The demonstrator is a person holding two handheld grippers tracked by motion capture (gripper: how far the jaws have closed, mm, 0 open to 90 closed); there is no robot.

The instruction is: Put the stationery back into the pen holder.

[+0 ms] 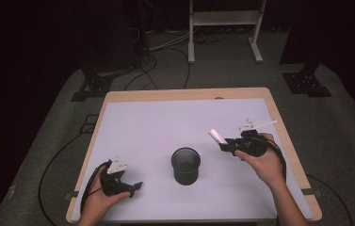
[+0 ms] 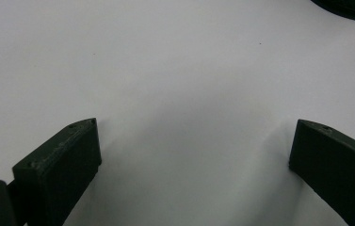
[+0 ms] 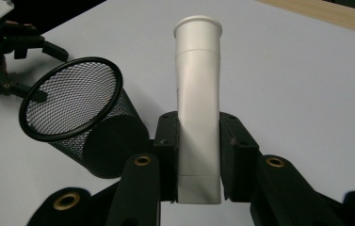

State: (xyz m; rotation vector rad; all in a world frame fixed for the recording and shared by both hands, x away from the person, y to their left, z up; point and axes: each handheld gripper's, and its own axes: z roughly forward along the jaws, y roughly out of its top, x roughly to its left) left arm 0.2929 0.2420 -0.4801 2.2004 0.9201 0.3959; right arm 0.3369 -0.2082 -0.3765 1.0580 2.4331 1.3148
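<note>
A black wire-mesh cup (image 1: 186,165) stands upright in the middle of the white table mat (image 1: 165,127); the right gripper view shows it too (image 3: 78,115). My right gripper (image 1: 223,144) hovers above the mat to the right of the cup and is shut on a white tube (image 1: 217,137) that points toward the cup. From its own camera the white tube (image 3: 197,103) sits clamped between both black jaws, cap end away from me. My left gripper (image 1: 136,187) rests low at the mat's front left, open, with bare mat between its fingers (image 2: 67,160).
The wooden table edge (image 1: 283,127) frames the mat. Cables trail from both grippers over the table's sides. Past the table, a white frame stand (image 1: 224,28) and black stand bases (image 1: 307,82) sit on the grey floor. In the left gripper view the cup's rim (image 2: 349,9) shows at top right.
</note>
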